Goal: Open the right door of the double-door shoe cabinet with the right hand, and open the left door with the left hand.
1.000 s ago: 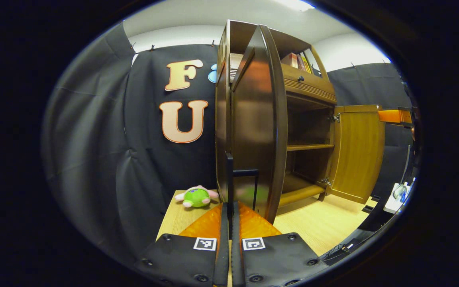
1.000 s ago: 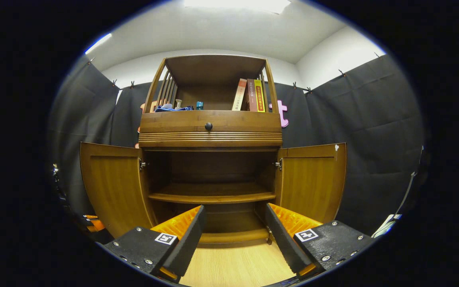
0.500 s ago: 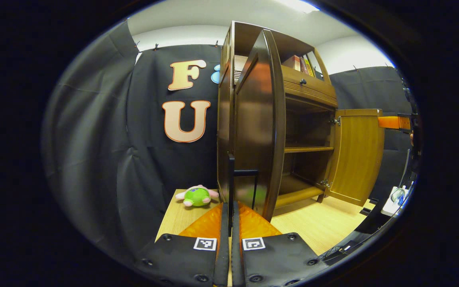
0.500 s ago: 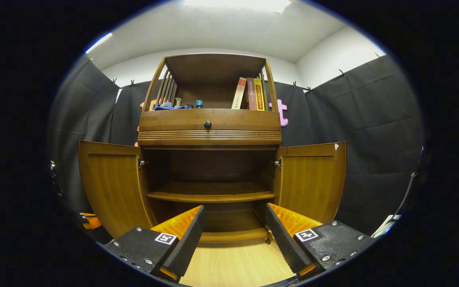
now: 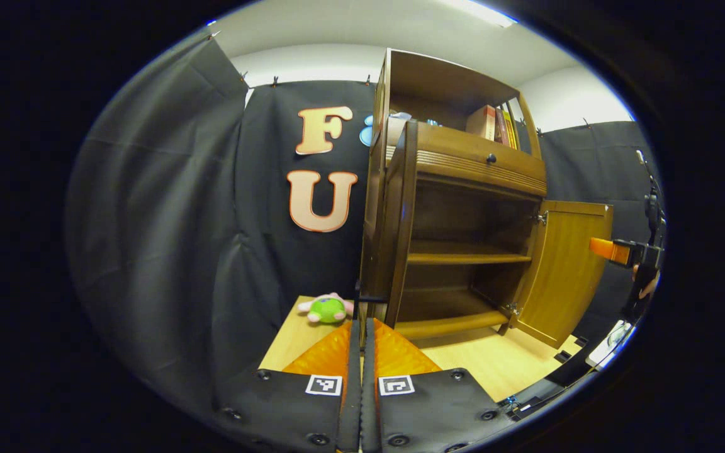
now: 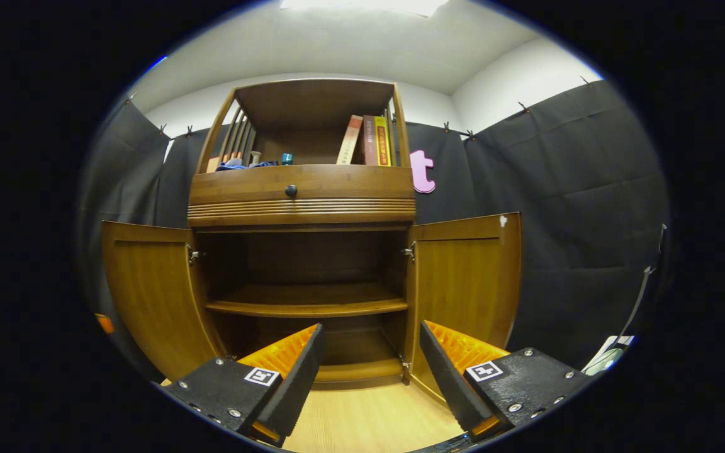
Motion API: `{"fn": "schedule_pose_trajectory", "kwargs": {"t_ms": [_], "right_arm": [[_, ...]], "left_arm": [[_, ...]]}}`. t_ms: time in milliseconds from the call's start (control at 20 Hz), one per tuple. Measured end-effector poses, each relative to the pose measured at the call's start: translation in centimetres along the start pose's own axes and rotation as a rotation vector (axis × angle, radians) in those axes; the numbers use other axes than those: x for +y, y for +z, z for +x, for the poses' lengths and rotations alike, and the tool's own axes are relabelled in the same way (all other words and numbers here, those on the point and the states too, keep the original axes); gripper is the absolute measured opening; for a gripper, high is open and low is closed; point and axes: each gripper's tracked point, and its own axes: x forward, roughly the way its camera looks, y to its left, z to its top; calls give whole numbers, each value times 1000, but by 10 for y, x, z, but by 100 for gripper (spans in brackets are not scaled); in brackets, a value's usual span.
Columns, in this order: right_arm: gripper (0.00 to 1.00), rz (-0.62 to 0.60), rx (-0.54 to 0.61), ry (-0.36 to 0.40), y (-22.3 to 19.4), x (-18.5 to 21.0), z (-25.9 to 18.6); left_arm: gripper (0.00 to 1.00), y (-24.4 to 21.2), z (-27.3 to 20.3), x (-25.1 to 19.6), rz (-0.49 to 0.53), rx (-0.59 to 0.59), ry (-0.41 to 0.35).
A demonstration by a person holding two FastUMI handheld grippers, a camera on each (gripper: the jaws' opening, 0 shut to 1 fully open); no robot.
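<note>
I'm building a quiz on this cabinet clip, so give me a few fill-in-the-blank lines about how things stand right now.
1. Both doors of the shoe cabinet, the left door and the right door, stand ____.
2. The right gripper has its fingers spread ____.
3. The left gripper has its fingers closed ____.
4. The green plush toy lies on the floor to the ____ of the cabinet in the left gripper view.

Missing words: open; apart; together; left
</note>
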Motion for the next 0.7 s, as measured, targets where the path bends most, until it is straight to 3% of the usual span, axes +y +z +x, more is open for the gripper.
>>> {"fn": "schedule_pose_trajectory", "kwargs": {"t_ms": [250,450,500,550,700], "right_arm": [[100,-5,-1,-11,17,-42,10],[100,-51,-26,-14,39,-75,14],[92,-57,-28,-12,43,-81,16],[100,-59,-27,-10,46,-86,17],[100,-55,-26,7,53,-98,22]], "left_arm": [[5,61,9,-54,-16,-61,-12],[39,96,24,-98,-10,-115,-6],[48,104,29,-104,-8,-125,3],[56,108,33,-111,-13,-131,10],[91,118,45,-127,-14,-144,31]]}}
